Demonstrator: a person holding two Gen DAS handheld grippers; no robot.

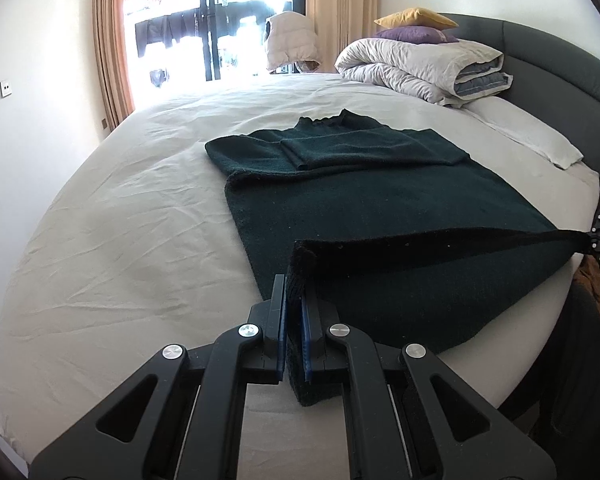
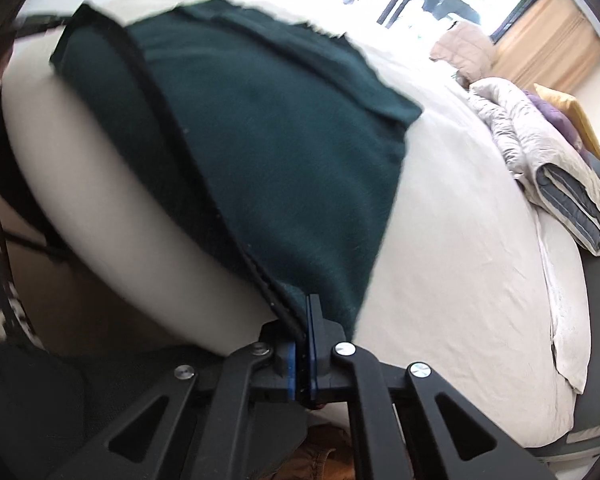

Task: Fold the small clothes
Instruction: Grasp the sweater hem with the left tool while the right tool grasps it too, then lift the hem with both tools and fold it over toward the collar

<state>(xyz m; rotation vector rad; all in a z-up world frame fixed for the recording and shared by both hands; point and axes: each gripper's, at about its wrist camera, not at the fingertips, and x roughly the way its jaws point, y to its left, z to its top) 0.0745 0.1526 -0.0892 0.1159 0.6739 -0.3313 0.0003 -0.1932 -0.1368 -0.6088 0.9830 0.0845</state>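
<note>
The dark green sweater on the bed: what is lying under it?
Under the sweater lies the white sheet of the bed. Whatever else it covers is hidden.

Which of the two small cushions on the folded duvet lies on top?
The yellow cushion lies on top; the purple cushion is under it, resting on the duvet.

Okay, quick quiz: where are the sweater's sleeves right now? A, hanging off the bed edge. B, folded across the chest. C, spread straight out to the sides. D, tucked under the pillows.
B: the left wrist view shows the dark green sweater with both sleeves folded across its chest.
</note>
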